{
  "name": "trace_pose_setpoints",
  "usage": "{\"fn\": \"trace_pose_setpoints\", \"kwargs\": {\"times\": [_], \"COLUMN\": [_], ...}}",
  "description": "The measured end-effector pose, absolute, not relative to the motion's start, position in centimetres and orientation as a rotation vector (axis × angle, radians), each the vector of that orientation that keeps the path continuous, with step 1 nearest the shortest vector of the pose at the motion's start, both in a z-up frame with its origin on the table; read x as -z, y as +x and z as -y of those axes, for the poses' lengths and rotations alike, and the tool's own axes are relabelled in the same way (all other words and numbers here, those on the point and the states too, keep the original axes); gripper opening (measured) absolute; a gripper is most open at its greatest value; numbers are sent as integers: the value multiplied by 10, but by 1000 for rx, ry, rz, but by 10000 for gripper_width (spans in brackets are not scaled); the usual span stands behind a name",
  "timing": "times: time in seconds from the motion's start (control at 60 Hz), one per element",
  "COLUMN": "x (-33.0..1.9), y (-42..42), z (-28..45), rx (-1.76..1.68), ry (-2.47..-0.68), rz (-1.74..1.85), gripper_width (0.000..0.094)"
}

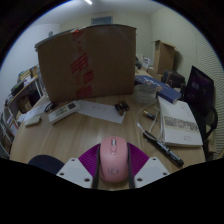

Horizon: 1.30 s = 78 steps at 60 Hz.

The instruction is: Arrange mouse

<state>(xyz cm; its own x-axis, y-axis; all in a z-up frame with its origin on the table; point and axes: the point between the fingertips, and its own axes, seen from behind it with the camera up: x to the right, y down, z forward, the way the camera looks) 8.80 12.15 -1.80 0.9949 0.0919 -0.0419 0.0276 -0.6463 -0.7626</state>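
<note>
A pink computer mouse (113,160) sits between my two fingers, its nose pointing away from me. The purple pads press against both of its sides, so my gripper (113,166) is shut on it. The mouse hangs just above the near part of a wooden table (100,130). Its rear end is hidden below the fingers.
A large cardboard box (86,62) stands at the back of the table. A white remote (62,112) and papers (100,108) lie in front of it. A white keyboard (180,124) and a black stick (163,148) lie to the right. A dark monitor (199,88) stands far right.
</note>
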Motion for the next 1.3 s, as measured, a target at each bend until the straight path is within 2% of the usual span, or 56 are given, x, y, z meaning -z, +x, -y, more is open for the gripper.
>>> {"fn": "trace_pose_setpoints", "kwargs": {"times": [0.067,0.083,0.1,0.117,0.283,0.383,0.45,0.55,0.717,0.733,0.8,0.983,1.0,1.033,1.1,1.117,1.167,1.3], "x": [18,17,14,9,-93,-118,-105,-59,8,13,13,15,15,18,12,5,-8,-54], "y": [92,94,95,95,36,-20,-47,-70,-58,-56,-55,-56,-56,-57,-69,-71,-76,-70], "z": [-121,-120,-119,-118,-86,-47,-21,11,29,31,26,30,32,33,49,56,67,122], "rx": [-59,-35,-15,-2,-91,-168,-158,-136,-50,-42,-42,-28,-30,-48,-128,-145,-175,-199], "ry": [-2290,-2295,-2295,-2286,-2124,-2093,-2107,-2176,-2271,-2282,-2255,-2328,-2341,-2362,-2393,-2392,-2384,-2371], "rz": [76,81,89,97,101,117,162,176,71,64,39,38,35,28,18,13,11,0], "gripper_width": [352,382,336,335,331,332,328,327,332,363,333,517,578,637,898,863,838,836]}}
